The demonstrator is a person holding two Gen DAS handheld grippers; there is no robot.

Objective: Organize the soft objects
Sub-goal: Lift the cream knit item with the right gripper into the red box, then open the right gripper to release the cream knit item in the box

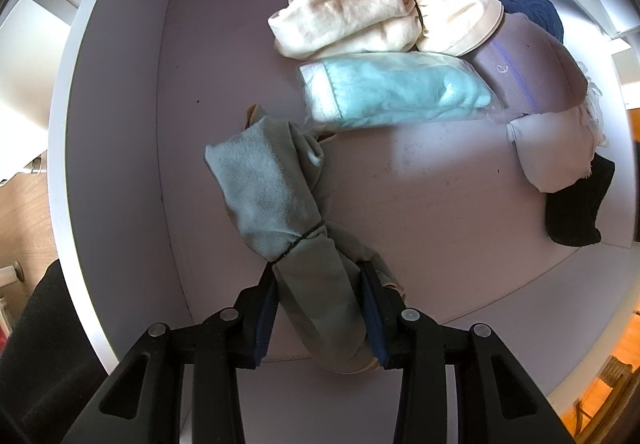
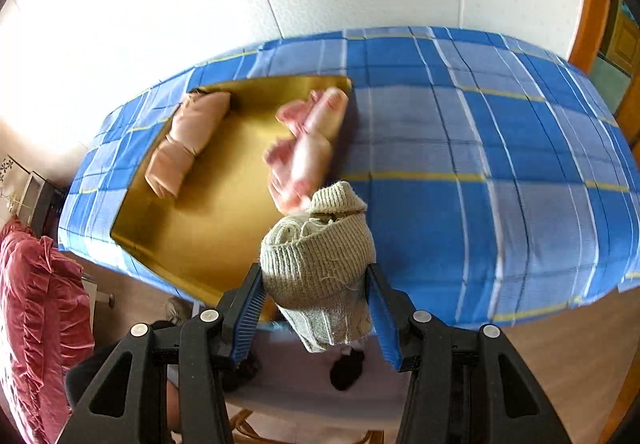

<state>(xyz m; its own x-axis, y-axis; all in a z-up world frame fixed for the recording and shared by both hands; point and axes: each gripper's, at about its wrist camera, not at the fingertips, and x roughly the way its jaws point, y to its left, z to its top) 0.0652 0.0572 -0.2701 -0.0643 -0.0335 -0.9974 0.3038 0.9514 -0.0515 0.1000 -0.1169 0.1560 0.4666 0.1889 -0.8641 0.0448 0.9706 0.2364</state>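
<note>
Looking down along the left tool (image 1: 320, 308), we see its two pads pressed against a grey-green cloth bundle (image 1: 280, 211), a rolled cloth tied round the middle with a thin dark band. The bundle runs up from the pads over the floor of a white box (image 1: 120, 123), and we cannot quite tell whether its far end rests on that floor or hangs just above it. Taking the bundle as our landmark, a pale blue cloth in clear wrap (image 1: 392, 91) lies just beyond its far end, and a cream bundle (image 1: 360, 15) lies beyond that, touching the blue one. To the right of these, well apart from the grey-green bundle, sit a mauve pouch (image 1: 536, 59), a dark blue item (image 1: 536, 11) partly hidden behind it, and a black cloth (image 1: 576, 203) by the box wall.

The right tool (image 2: 316, 304) is clamped on a rolled beige knitted sock (image 2: 320, 264), which stands up between its blue pads. Beyond the sock lies a bed (image 2: 480, 163) with a blue checked cover, and on it a gold tray (image 2: 224, 203). A peach cloth bundle (image 2: 188, 139) lies at the tray's left, and a pink bundle (image 2: 308, 147), somewhat blurred, lies along its right edge, just behind the sock.
</note>
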